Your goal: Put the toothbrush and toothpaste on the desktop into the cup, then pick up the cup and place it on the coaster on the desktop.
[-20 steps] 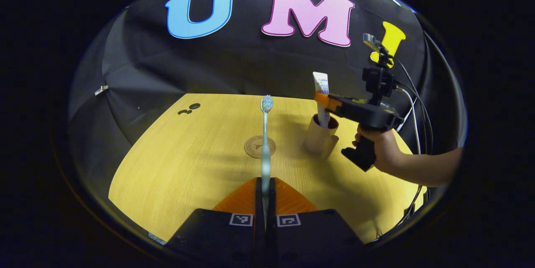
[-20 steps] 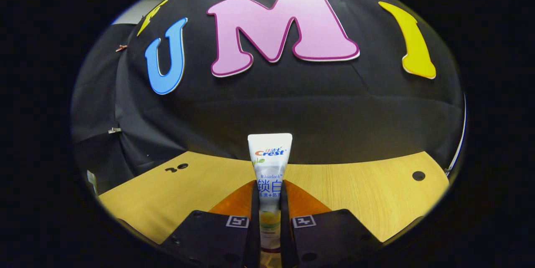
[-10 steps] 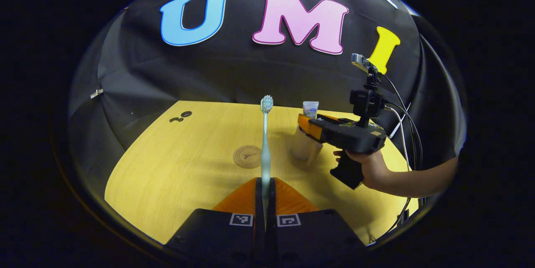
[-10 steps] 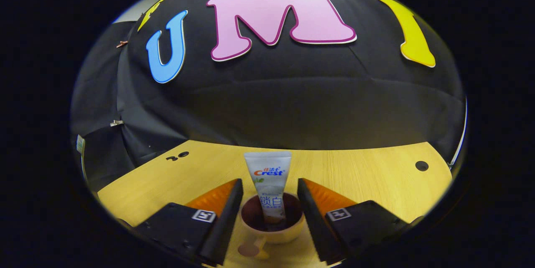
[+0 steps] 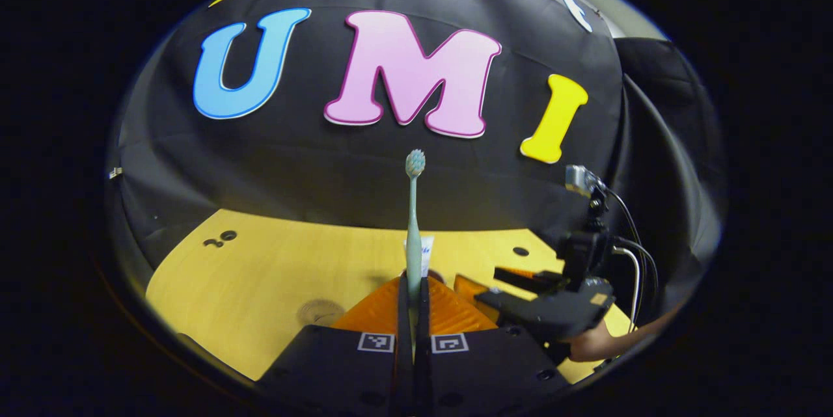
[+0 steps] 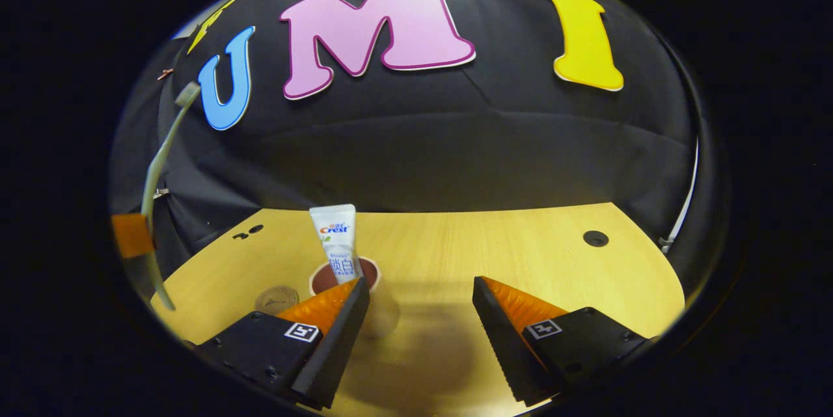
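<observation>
My left gripper (image 5: 412, 284) is shut on the handle of a pale green toothbrush (image 5: 412, 222), which stands upright with its bristles at the top. Just behind it, the white toothpaste tube (image 5: 425, 253) rises out of the cup. In the right gripper view the tube (image 6: 340, 239) stands in the beige cup (image 6: 382, 313), which lies left of my open right gripper (image 6: 422, 300), beside its left finger. The round brown coaster (image 6: 276, 300) lies on the table left of the cup. The toothbrush (image 6: 156, 170) shows at that view's far left edge. The right gripper (image 5: 496, 287) also shows open at the lower right of the left gripper view.
The yellow wooden table (image 6: 520, 254) has a cable hole (image 6: 595, 238) at the back right and small dark marks (image 5: 221, 238) at the back left. A person's hand (image 5: 589, 342) holds the right gripper. Black cloth walls close in behind the table.
My right gripper let go of the toothpaste into the cup, opened, and drew back to the right. My left gripper carried the toothbrush toward the cup, which is now right behind it.
</observation>
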